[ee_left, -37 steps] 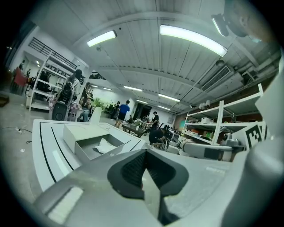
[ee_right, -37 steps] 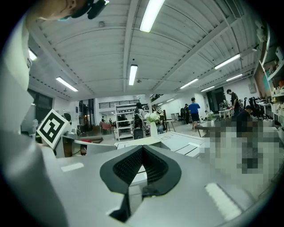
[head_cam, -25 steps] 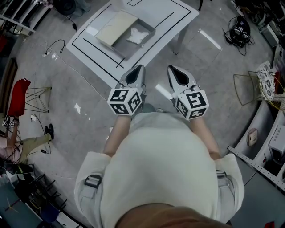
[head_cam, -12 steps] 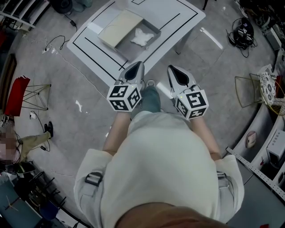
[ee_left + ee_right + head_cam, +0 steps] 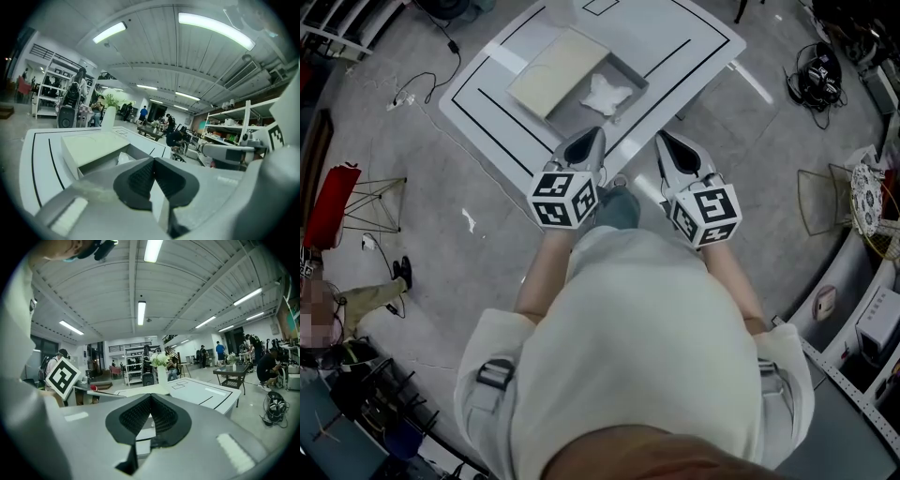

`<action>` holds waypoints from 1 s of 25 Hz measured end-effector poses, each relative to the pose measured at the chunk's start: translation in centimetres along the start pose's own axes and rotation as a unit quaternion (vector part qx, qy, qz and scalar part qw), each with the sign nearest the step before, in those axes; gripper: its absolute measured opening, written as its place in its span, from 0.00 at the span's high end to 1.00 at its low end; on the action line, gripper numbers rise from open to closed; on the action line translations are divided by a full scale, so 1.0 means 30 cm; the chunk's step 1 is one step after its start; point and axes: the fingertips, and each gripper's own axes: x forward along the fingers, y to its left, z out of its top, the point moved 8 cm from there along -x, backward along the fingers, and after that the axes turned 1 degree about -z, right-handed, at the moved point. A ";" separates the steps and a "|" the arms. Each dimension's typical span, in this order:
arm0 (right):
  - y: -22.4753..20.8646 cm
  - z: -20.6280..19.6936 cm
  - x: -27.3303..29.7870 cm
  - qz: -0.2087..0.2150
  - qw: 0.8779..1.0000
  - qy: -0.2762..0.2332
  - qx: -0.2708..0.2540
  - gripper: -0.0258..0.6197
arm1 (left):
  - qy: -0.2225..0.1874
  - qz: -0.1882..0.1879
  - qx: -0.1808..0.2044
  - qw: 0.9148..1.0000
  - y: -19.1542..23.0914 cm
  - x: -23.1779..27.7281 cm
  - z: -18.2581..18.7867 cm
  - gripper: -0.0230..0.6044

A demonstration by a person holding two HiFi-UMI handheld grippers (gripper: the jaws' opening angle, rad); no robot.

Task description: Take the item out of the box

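Jaws on left gripper (image 5: 584, 155) and right gripper (image 5: 673, 157) both pressed together, empty. White crumpled item (image 5: 607, 94) lies in open grey box (image 5: 636, 89) on tabletop (image 5: 694, 37), ahead of left jaws, the nearer pair.

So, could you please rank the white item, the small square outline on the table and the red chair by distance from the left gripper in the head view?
1. White item, in the box just ahead of the left gripper.
2. Small square outline, at the table's far edge.
3. Red chair, far off to the left.
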 end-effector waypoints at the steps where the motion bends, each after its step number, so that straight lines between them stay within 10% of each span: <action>1: -0.007 0.003 0.019 0.002 1.000 0.001 0.000 0.96 | 0.002 0.001 -0.001 1.000 0.014 0.015 0.006 0.96; 25: -0.139 0.080 0.252 -0.005 0.999 0.043 0.013 0.96 | 0.137 0.008 0.015 0.990 0.206 0.321 0.046 0.96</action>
